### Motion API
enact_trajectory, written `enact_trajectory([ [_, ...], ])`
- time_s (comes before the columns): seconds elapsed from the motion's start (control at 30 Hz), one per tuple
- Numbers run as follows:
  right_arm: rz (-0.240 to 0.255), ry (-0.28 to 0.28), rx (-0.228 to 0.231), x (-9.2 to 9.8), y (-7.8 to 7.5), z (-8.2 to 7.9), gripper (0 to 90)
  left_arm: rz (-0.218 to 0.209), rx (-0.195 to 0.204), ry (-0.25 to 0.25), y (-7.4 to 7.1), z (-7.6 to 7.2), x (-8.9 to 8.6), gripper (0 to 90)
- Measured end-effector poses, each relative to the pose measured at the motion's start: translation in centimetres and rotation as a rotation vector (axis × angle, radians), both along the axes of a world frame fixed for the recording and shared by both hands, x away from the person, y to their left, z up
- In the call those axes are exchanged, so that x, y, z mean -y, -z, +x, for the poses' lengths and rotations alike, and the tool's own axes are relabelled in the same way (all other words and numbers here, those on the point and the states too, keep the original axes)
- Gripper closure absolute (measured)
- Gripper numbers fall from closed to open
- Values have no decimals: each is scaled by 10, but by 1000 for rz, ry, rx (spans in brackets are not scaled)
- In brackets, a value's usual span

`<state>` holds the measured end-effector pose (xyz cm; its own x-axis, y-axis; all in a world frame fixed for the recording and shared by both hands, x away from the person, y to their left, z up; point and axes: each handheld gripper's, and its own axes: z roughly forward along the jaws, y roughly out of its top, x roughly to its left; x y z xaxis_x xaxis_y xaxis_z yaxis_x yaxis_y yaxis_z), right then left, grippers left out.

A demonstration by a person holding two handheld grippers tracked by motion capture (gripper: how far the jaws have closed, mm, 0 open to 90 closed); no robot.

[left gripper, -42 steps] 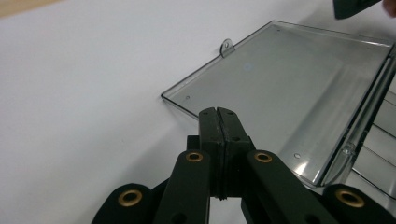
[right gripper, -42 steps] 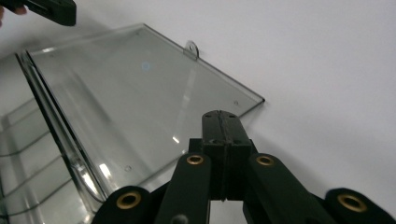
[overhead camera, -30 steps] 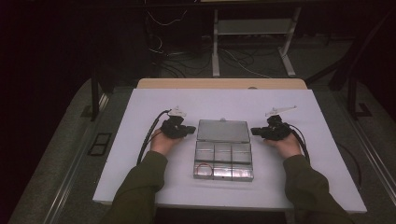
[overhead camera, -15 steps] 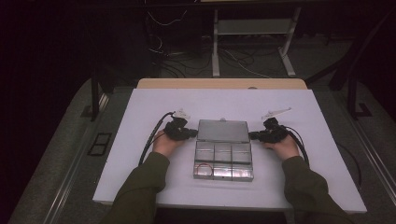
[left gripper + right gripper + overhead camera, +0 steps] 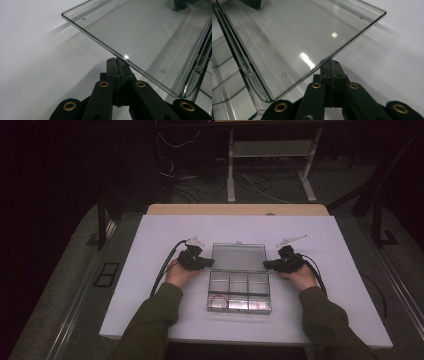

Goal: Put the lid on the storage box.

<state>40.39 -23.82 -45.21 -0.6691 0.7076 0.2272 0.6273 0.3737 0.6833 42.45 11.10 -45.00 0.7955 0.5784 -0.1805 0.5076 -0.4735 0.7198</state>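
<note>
Left gripper (image 5: 116,61), jaws pressed together, tips tucked under the lid (image 5: 150,32) edge of the clear box (image 5: 239,292) mid-table (image 5: 150,235). Right gripper (image 5: 331,62) mirrors it, also closed empty. Contact with the lid is hard to judge; the box's red contents are unclear.

— What's right in front of the left gripper (image 5: 116,62)?

— The clear lid (image 5: 150,37) of a plastic box, tilted, its near edge running from upper left down to lower right.

— And the jaws?

— Pressed flat together, nothing between them. Their tip sits just under that edge; whether it touches, I can't tell.

— What's underneath?

— The white table (image 5: 37,62), with the lid's soft shadow on it. At the right, the lid's rounded corner.
</note>
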Motion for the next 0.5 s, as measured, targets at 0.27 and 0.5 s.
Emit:
enact_trajectory([
  [0.27,15,2,9,-3,-3,1,891,-41,-7,-7,-3,0,-1,889],
  [0.5,28,1,20,-8,-4,2,892,-71,-6,-15,-6,-1,-2,890],
])
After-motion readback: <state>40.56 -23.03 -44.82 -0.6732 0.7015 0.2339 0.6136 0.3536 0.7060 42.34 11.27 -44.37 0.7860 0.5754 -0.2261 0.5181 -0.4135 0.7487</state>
